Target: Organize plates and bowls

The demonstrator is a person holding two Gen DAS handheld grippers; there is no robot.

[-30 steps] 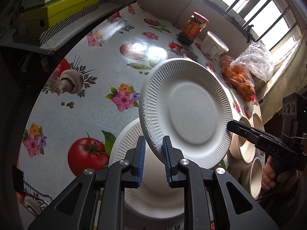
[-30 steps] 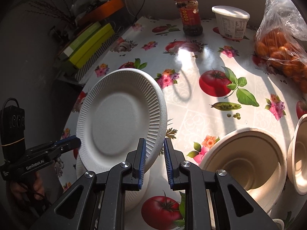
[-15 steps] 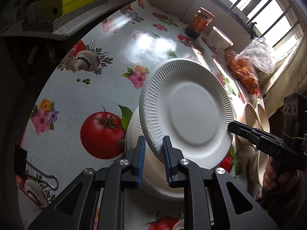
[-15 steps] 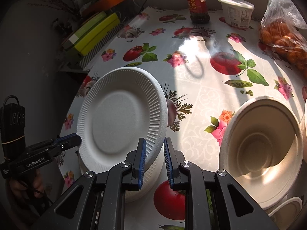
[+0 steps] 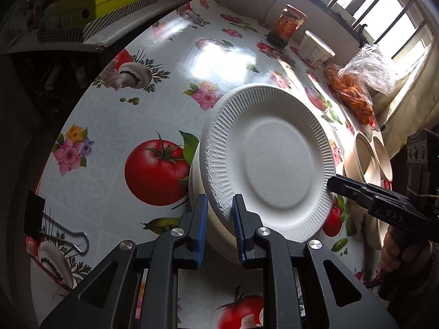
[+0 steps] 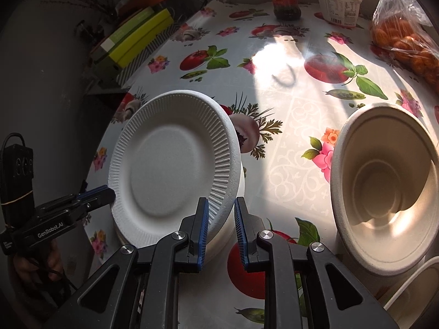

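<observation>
Left wrist view: left gripper (image 5: 218,224) clamped narrow on the near rim of the plate (image 5: 270,161), rim wedged between the blue jaws. Plate tilted, its underside over a white stack (image 5: 196,189) on the worktop (image 5: 115,142), probably so it can drop squarely onto the pile. Right gripper (image 5: 333,183) pinching the far rim, likely to steady the thin paper from both sides. Two bowls (image 5: 363,150) on the right, apart from the plate.

Right wrist view: right gripper (image 6: 221,226) closed narrow on the plate (image 6: 175,167) edge, rim running between the jaws. Left gripper (image 6: 109,192) gripping the opposite rim. Stack (image 6: 233,213) just showing beneath. Bowl (image 6: 384,186) well to the right, untouched; another bowl rim (image 6: 411,293) at the lower corner, presumably awaiting nesting.
</observation>
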